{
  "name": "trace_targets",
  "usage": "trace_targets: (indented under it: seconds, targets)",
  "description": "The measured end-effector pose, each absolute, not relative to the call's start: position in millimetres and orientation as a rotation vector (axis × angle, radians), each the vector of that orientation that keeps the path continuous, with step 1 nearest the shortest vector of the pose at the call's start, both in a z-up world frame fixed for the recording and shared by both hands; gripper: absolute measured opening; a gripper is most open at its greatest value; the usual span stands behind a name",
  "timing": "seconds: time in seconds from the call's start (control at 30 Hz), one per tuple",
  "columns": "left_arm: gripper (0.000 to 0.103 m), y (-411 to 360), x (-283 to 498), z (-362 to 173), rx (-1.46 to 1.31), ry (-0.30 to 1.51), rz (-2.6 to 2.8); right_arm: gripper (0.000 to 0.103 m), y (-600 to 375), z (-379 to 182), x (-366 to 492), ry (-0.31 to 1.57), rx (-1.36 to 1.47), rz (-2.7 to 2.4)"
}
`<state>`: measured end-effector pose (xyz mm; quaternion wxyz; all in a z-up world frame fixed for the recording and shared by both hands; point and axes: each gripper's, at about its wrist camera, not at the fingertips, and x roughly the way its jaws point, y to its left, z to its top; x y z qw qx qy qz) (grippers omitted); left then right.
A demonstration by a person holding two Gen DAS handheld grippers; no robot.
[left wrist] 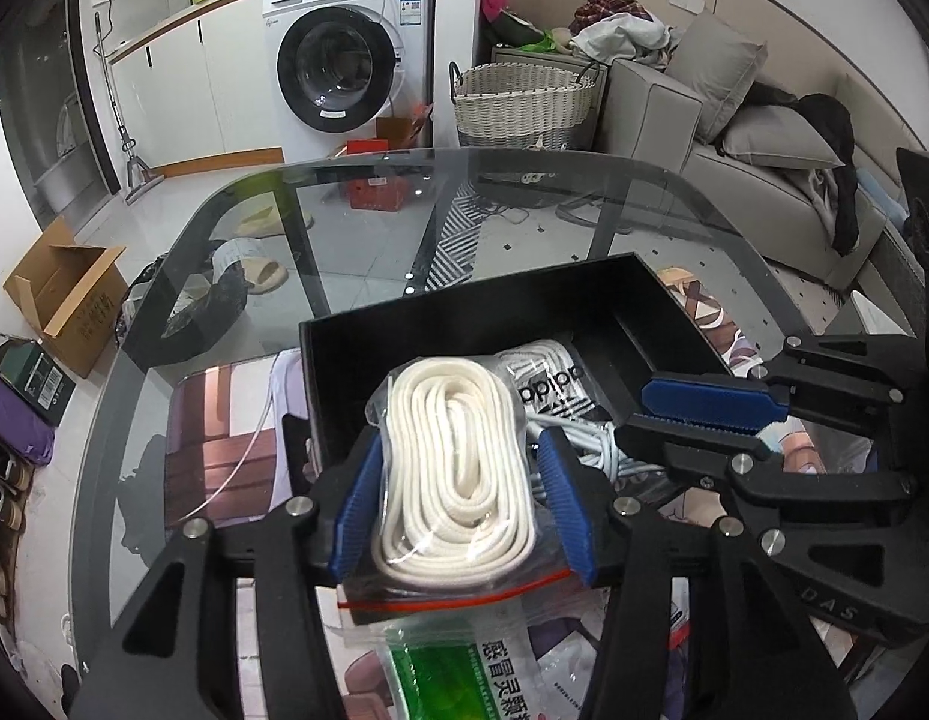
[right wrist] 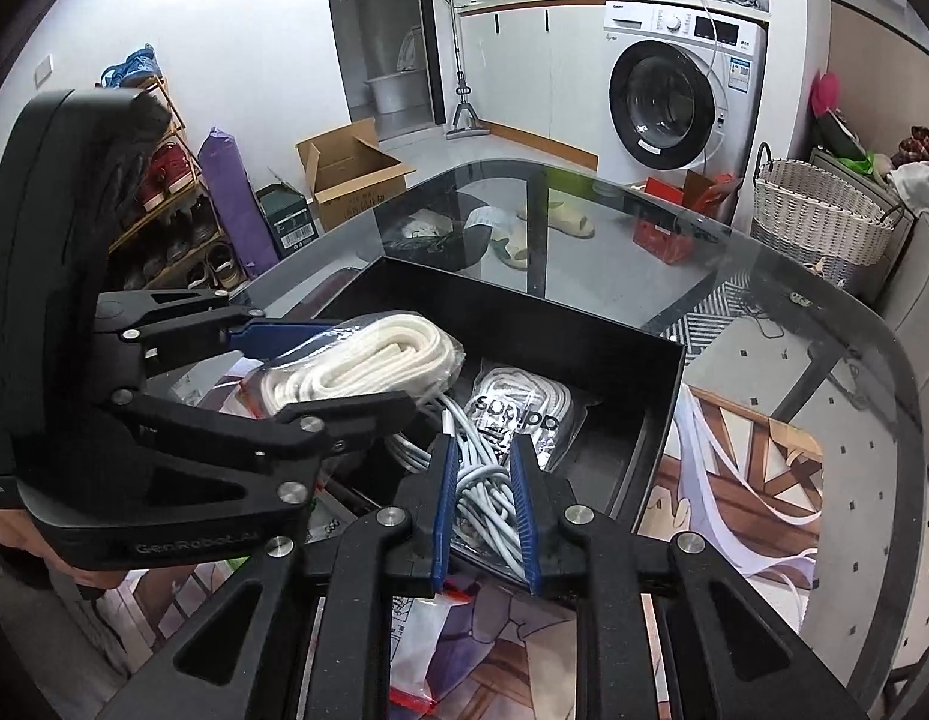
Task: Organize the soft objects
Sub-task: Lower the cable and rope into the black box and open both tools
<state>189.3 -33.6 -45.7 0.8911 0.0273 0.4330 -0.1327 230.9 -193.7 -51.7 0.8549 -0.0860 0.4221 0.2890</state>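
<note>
A black open box stands on the glass table. My left gripper is shut on a clear bag of cream rope and holds it over the box's near edge; the bag also shows in the right wrist view. My right gripper is shut on a bundle of white cable at the box's near side. In the left wrist view the right gripper reaches into the box from the right. A bagged white lace pack with black lettering lies in the box.
A green and white packet lies on the table under my left gripper. A printed mat lies under the box. A woven basket, a washing machine, a sofa and a cardboard box stand beyond the table.
</note>
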Motion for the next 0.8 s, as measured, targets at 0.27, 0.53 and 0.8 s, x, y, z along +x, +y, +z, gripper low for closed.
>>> trace_targets:
  seconds: [0.27,0.53,0.8]
  targets:
    - [0.048,-43,209,-49,0.055,0.864,-0.337,0.018,-203,-41,233,0.873,-0.155,0.593]
    - [0.056,-51,215,-42,0.053,0.87,-0.348,0.018,-212,-35,230,0.879,-0.138,0.59]
    - [0.067,-35,192,-18,0.04,0.852,-0.315,0.032,-229,-17,206,0.871,-0.105,0.61]
